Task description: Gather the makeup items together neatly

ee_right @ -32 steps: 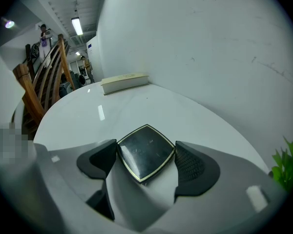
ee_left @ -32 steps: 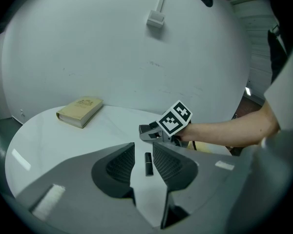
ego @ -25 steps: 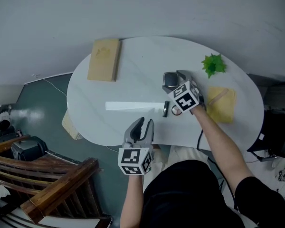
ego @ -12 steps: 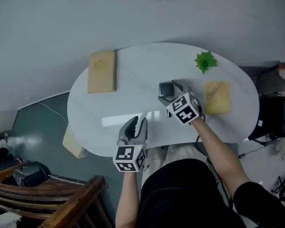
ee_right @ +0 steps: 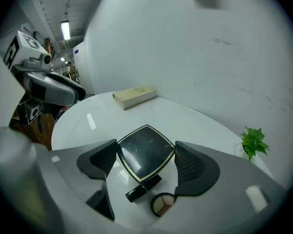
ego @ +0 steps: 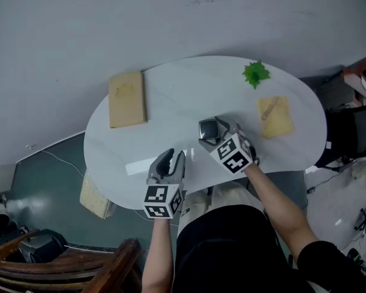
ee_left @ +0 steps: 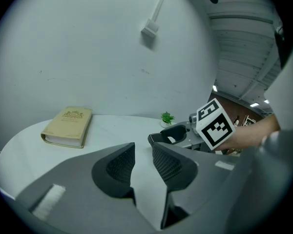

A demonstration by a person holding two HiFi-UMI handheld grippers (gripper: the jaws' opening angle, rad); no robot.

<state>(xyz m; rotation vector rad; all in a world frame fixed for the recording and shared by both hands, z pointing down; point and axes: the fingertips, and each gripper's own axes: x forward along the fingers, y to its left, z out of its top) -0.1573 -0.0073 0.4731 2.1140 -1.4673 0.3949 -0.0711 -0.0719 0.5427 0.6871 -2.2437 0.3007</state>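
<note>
Right tongs (ee_right: 146, 146) clamp the black compact (ee_right: 145, 160), left tongs (ee_left: 142, 150) gape empty; best set it flat beside the lower-centre lipstick (ee_right: 143, 188).

The worktop (ego: 171, 90) is white, glossy and of rounded oval form. At its far left part lies a closed tan book (ego: 127, 99), flat on its cover. At the far right edge stands a small green plant (ego: 255, 74), and near it lies a tan pad (ego: 275, 116), also flat. Near the front edge lie a black tube (ee_right: 143, 188) and a round eyeshadow pan (ee_right: 161, 204), just beside each other. A black square compact (ee_right: 145, 152) is right behind the tube; I cannot tell if it rests on the worktop.
</note>
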